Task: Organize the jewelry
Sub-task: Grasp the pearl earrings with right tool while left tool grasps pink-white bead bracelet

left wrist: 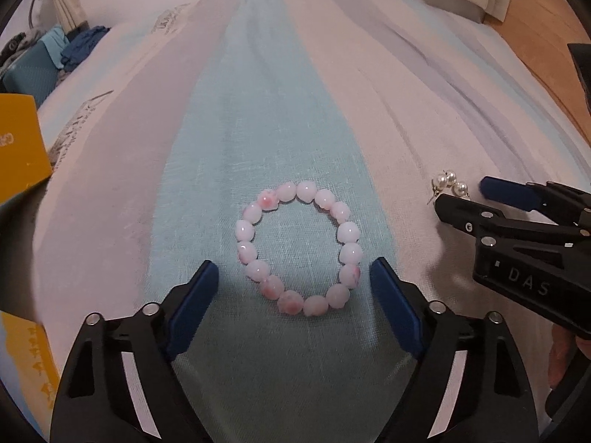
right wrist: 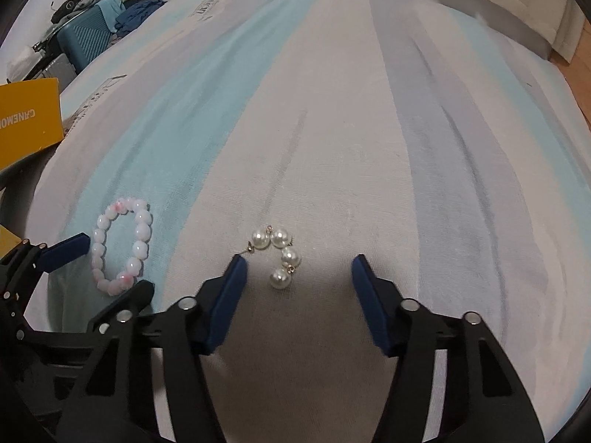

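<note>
Both tools are held wide open: the left tool (left wrist: 293,277) is placed around the near side of the pink bead bracelet (left wrist: 298,247), and the right tool (right wrist: 299,269) beside the pearl earrings (right wrist: 279,254). Nothing is gripped. Both pieces are laid near the front edge of the striped bed (right wrist: 332,110), the bracelet to the left.

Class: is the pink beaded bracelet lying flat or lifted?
Lying flat: the pink beaded bracelet rests as an open ring on the striped bedsheet, ahead of the open left gripper.
</note>
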Motion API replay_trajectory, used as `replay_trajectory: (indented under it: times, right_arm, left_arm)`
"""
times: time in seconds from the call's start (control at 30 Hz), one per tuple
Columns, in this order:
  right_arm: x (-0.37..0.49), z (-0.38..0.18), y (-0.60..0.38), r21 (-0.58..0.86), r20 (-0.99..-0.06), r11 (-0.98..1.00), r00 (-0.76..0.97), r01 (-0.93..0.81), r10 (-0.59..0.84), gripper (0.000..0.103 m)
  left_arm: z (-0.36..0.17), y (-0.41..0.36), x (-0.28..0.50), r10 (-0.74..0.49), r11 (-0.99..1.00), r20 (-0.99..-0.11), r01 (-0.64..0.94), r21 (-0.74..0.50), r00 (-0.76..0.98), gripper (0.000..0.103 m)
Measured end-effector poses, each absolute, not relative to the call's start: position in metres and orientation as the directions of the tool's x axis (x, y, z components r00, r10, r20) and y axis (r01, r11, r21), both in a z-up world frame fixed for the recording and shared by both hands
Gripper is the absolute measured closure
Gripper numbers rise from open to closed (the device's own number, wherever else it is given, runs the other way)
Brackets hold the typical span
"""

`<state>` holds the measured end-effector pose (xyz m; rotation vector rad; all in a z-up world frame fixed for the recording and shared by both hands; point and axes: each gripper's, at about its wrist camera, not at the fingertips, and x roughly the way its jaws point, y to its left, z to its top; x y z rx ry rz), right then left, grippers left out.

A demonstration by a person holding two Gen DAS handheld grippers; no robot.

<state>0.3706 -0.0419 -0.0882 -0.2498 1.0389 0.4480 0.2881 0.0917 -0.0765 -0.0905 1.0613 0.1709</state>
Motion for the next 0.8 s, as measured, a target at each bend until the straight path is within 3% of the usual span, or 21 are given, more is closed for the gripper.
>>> replay_trajectory:
  times: [0.07,0.17,0.33,0.37,0.8]
  right_arm:
    - [0.373,-0.088,-0.042,0.015,-0.872,0.883,0.427,-0.469,0.241,0.060]
    - [0.374,-0.088,-0.041,0.015,-0.873,0.884,0.425,-0.468,0.240,0.077]
    - [0.371,-0.086,-0.038,-0.003,-0.872,0.887,0.436,-0.461,0.223,0.092]
    - [0.371,-0.085,-0.038,-0.004,-0.870,0.889,0.441,-0.458,0.222,0.092]
    - [0.358,-0.068,-0.043,0.019,-0.851,0.889,0.460,-0.458,0.255,0.092]
  left_arm:
    - [-0.077,0.092,0.289,0.091,0.984,-0.875,-0.180,0.004,0.476,0.029]
    - [-0.074,0.088,0.288,0.086,0.984,-0.874,-0.180,-0.002,0.478,0.046]
    - [-0.070,0.090,0.286,0.053,0.984,-0.875,-0.172,-0.035,0.481,0.089]
    - [-0.069,0.091,0.286,0.047,0.985,-0.875,-0.169,-0.041,0.482,0.092]
    - [-0.048,0.094,0.277,0.019,0.982,-0.854,-0.169,-0.082,0.521,0.093]
